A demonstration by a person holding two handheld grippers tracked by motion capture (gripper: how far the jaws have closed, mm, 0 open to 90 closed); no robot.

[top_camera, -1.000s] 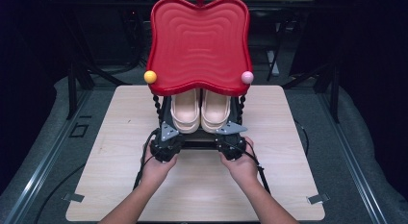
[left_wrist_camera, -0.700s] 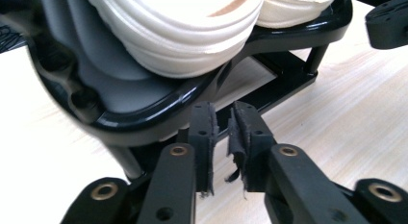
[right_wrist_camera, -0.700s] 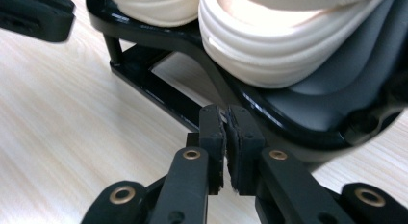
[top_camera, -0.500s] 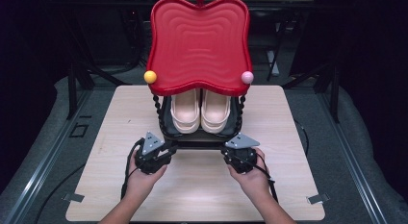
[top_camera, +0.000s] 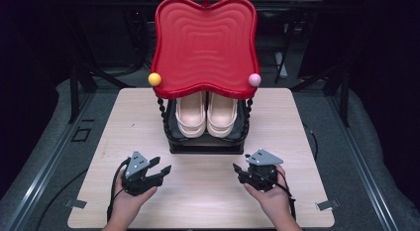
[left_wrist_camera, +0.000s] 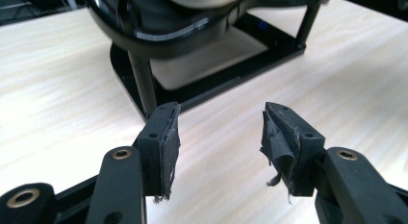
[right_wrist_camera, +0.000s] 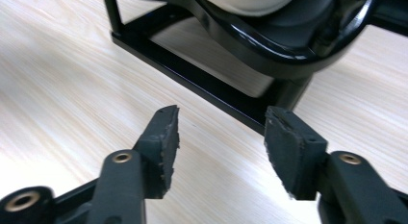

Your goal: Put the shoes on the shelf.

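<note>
On the light wooden table (top_camera: 124, 122), the left gripper (top_camera: 159, 170) hovers near the front-left edge, its jaws spread wide with nothing between them and bare wood ahead. Centre-back stands the black rack (top_camera: 205, 144) holding a pair of cream clogs (top_camera: 207, 114) under its red wavy tray (top_camera: 204, 42). The right gripper (top_camera: 239, 170), equally wide and empty, sits front-right, clear of the rack's base.

— Obstructions? 
— The red tray (top_camera: 205, 42) covers the rear of the cream shoes (top_camera: 206, 114); only the toes show.
— Cut-offs? 
— In both gripper views, the black rack (left_wrist_camera: 192, 36) and shoes run off the top edge.
</note>
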